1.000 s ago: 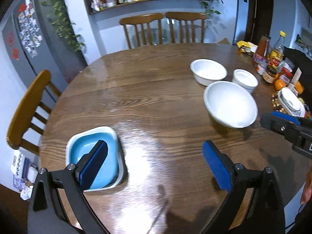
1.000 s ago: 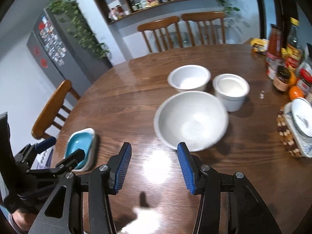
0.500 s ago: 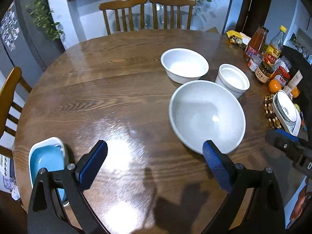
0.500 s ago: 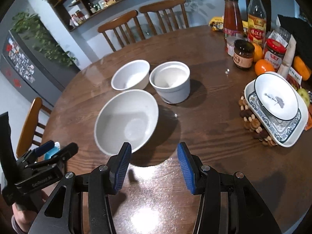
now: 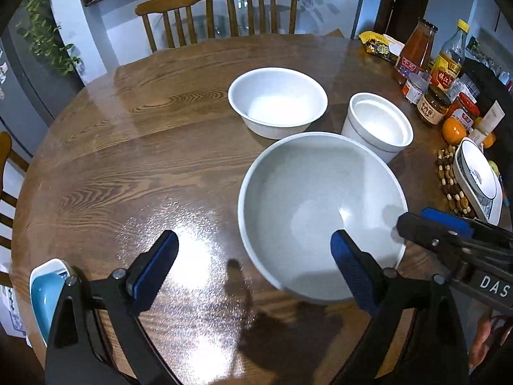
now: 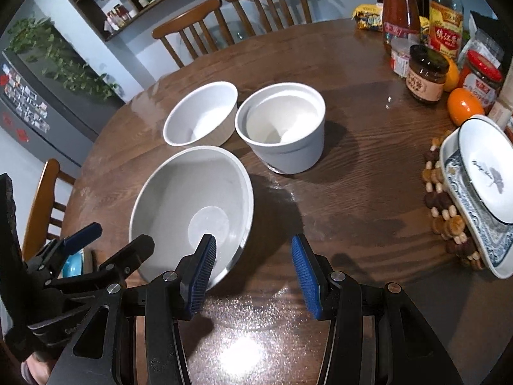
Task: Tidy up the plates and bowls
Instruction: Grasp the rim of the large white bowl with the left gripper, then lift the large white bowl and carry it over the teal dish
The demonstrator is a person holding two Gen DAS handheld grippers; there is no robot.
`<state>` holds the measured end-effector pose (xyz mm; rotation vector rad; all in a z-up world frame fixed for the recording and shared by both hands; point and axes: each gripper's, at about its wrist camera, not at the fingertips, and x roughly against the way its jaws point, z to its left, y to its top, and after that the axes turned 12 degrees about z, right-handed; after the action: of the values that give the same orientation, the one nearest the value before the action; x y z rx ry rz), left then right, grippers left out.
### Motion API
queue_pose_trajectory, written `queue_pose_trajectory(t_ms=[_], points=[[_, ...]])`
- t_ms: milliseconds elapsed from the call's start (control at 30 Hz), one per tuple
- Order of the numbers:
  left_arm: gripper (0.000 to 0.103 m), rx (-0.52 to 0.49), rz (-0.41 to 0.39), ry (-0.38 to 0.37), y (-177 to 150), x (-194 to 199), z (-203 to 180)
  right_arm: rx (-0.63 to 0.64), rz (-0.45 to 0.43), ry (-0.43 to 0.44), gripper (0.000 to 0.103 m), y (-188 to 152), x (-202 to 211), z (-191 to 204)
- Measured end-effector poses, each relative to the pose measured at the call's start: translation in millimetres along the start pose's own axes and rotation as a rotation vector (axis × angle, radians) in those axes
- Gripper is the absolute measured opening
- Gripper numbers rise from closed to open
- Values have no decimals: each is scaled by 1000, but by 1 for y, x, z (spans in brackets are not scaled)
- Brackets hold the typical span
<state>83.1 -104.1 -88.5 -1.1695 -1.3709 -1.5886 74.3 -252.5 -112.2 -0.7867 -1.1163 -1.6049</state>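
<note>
Dark, grained wood forms the round table (image 5: 134,147), which carries three white vessels close together. The large grey-white bowl (image 5: 320,211) sits nearest the camera; behind it stand a medium white bowl (image 5: 277,101) and, to that bowl's right, a straight-sided white pot (image 5: 378,125), which all but touches the large bowl's far rim.

The left hand-held gripper (image 5: 255,253) hangs over the large bowl's near left rim. Its jaws stand wide and are closing; one blue pad is above the bowl's inside, the other over bare table, neither pressing.

The right hand-held gripper (image 6: 253,268) is about half open and holds nothing. It straddles the large bowl's (image 6: 192,205) near right rim without gripping.

A blue-and-white dish (image 5: 48,292) lies at the table's left edge. A patterned plate stack (image 6: 481,189) rests on a beaded mat at the right.
</note>
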Motion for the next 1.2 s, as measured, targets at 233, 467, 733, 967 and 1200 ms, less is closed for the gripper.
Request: queue_pose_trajectory(t_ms=[233, 467, 733, 967, 1200], points=[[72, -23, 24, -9, 6, -10, -5, 3, 25, 39, 50, 7, -12, 0], [40, -32, 55, -42, 10, -19, -7, 26, 49, 49, 45, 11, -20, 2], [32, -22, 55, -42, 11, -21, -4, 45, 50, 29, 19, 14, -23, 3], [30, -31, 42, -27, 8, -18, -4, 51, 41, 19, 17, 12, -21, 7], [30, -36, 8, 1, 3, -5, -3, 74, 9, 15, 17, 8, -8, 13]])
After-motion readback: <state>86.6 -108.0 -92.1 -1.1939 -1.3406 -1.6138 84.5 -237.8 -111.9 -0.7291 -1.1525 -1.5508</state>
